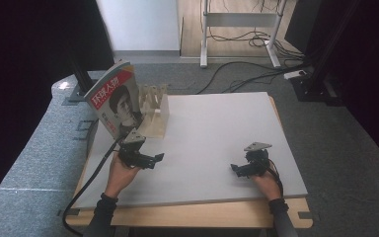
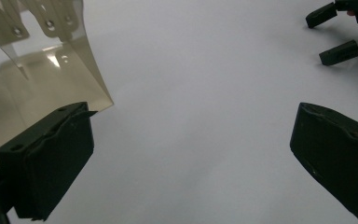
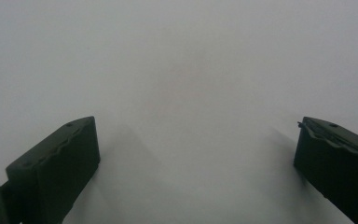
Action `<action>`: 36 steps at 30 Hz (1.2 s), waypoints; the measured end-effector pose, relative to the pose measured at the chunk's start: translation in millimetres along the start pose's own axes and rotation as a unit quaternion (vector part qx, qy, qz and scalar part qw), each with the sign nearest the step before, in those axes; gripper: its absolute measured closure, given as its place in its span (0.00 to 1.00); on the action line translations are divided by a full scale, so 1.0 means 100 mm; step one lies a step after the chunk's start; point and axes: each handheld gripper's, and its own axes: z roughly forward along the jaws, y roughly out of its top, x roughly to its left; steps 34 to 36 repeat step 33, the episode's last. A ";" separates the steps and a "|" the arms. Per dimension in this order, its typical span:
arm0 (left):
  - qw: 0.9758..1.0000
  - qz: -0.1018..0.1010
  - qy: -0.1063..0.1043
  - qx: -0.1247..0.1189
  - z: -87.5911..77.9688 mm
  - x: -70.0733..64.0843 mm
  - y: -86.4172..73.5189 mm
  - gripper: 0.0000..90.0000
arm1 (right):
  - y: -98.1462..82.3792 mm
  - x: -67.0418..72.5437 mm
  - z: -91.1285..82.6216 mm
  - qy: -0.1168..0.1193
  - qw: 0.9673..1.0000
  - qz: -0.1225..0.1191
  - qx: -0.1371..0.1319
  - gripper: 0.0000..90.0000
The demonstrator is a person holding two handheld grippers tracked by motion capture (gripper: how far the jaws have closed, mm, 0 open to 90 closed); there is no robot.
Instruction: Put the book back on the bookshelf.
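The left claw (image 2: pixel 191 154) sits closest in its own view, its two black jaws spread wide with nothing between them, only bare white surface. Just past its left jaw stands the pale wooden slotted rack (image 2: pixel 51 60), whose lower corner comes right up to that jaw's tip; whether they touch cannot be told. Far off at the upper right of the same view the other claw's black jaw tips show, well apart from this one.

From above, the left claw (image 1: pixel 157 158) is held by the left hand (image 1: pixel 120 170) near the table's left front, jaws pointing right across the board. The rack (image 1: pixel 157 114) stands just behind it near the left edge of the white table (image 1: pixel 217 133), and a magazine with a red title band and a portrait cover (image 1: pixel 116 101) leans upright against the rack's left side, overhanging the table's left edge.

The right claw (image 1: pixel 236 169), in the right hand (image 1: pixel 266 180), rests low near the right front, jaws pointing left. In its own view the right claw (image 3: pixel 196 158) is likewise spread wide and empty over plain white. The middle, back and right of the table lie bare between and beyond the two claws, with the wooden front edge below the hands.
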 end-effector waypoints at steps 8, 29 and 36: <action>1.000 -0.010 0.003 0.018 0.17 0.08 -0.22 0.00 | 0.00 0.00 0.00 0.000 1.000 0.000 0.000 0.00; 0.995 0.000 0.038 0.096 0.44 0.08 -0.62 0.00 | -0.01 0.01 0.00 -0.001 1.000 0.000 -0.002 0.00; 0.995 0.001 0.038 0.097 0.43 0.08 -0.62 0.00 | -0.01 0.01 0.00 -0.001 1.000 0.001 -0.002 0.00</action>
